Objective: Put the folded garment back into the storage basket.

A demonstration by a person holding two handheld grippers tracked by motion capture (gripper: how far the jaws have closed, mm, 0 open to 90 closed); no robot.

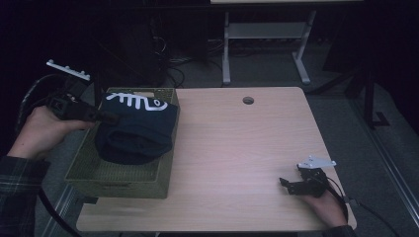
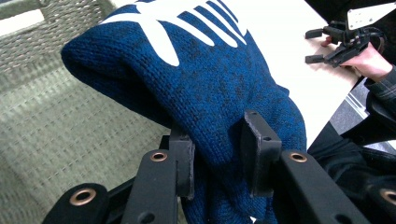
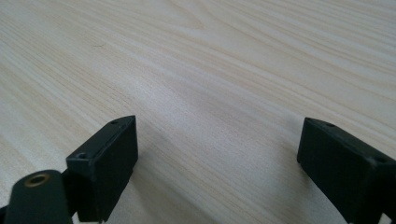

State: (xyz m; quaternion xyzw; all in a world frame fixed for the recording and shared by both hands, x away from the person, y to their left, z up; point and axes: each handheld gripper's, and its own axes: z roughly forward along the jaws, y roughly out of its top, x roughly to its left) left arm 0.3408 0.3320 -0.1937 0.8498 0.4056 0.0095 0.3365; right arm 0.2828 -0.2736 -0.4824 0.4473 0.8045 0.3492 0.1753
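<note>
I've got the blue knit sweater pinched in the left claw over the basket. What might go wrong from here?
1. The left claw grips only a bunched fold of the blue knit sweater; the knit may slip out.
2. Most of the sweater hangs over the green basket, so it may snag on the rim or drag the basket along.
3. The right claw rests open on the table, far from the basket, and cannot steady it.

A pale wooden table [image 1: 237, 148] with a round cable hole [image 1: 248, 100] fills the frame's centre; behind, a white metal desk frame [image 1: 264, 44] stands on dim grey floor [image 1: 356, 128].
</note>
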